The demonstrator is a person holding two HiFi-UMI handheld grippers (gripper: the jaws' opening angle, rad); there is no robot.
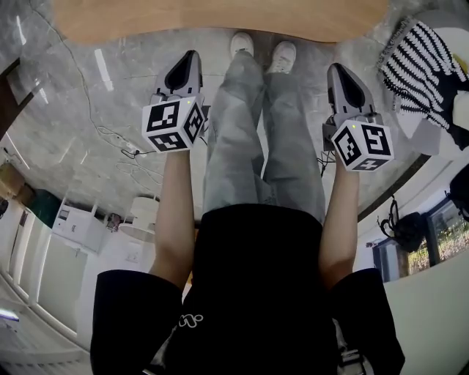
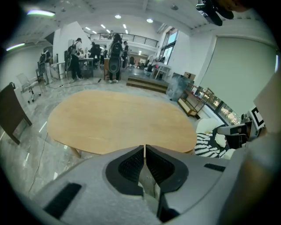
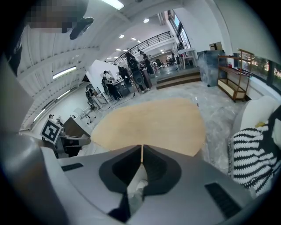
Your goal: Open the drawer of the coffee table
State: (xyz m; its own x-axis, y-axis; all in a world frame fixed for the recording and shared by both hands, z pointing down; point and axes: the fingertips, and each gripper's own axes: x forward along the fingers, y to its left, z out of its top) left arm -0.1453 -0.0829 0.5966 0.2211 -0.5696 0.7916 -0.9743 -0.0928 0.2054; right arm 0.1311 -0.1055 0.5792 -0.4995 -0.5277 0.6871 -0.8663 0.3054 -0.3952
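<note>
The person wears a black top (image 1: 256, 293) and holds 2 grey plastic grippers, 1 in each hand. On the back of each sits 1 white cube with black square marks, so there are 2 cubes.

The left gripper (image 1: 192, 57) has its 2 jaws pressed together. Only a thin line shows between the bumpy black pads, and nothing is held there. The right gripper (image 1: 335, 69) is the same: its 2 jaws are together and hold nothing. Both point ahead and down.

Between the 2 grippers hang the legs in soft light grey trousers (image 1: 249, 132), ending in 2 white shoes (image 1: 284, 53). They stand on a shiny grey stone floor (image 1: 73, 132), where 1 thin wire (image 1: 110, 132) lies at the left.

Just past the shoes is the 1 light brown wooden coffee table (image 1: 220, 18). Its top is smooth, flat and round at the edges. It lies in front of both pairs of jaws, apart from them, and neither one touches it. In each gripper view the top sits straight above the jaw tips. I cannot tell where its drawer is.

To the right of the table is 1 knitted cushion with black and white stripes (image 1: 421, 66).

Far off, people (image 2: 115, 57) stand at the end of the big bright room.
</note>
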